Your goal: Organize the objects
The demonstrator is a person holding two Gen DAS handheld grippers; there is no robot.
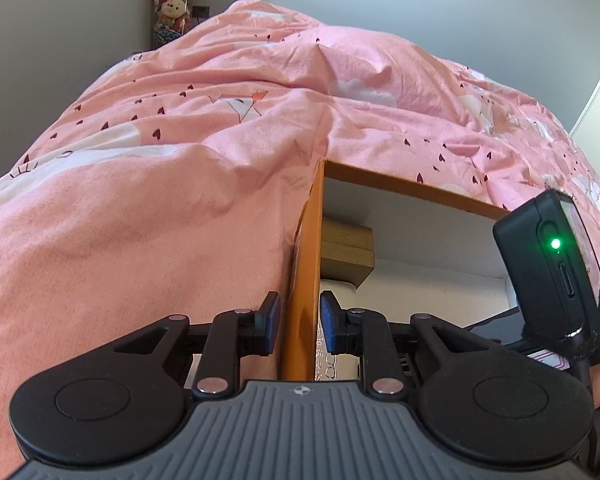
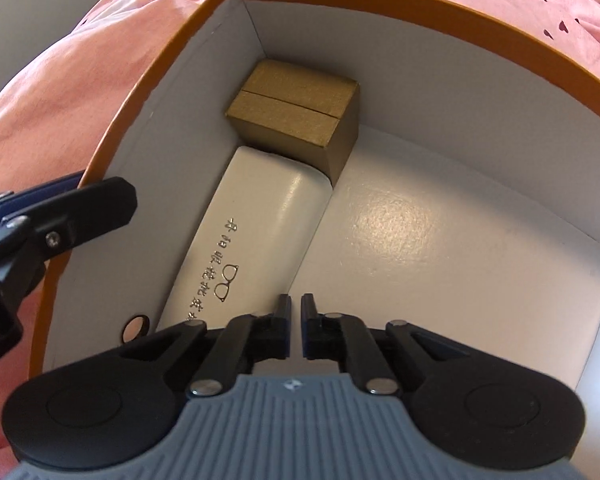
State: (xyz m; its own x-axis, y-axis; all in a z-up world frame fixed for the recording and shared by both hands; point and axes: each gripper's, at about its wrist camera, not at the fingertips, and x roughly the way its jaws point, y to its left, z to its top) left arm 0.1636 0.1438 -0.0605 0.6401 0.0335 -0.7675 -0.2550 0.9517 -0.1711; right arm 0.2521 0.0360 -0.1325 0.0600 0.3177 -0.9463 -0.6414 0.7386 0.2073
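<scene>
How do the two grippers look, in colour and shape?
The left gripper and the right gripper look alike: black linkage arms with silver rivets, blue-faced fingertip pads, round black side discs and a ribbed grey body carrying a small crosshair mark. A black device with a green light sits beside the left one.
</scene>
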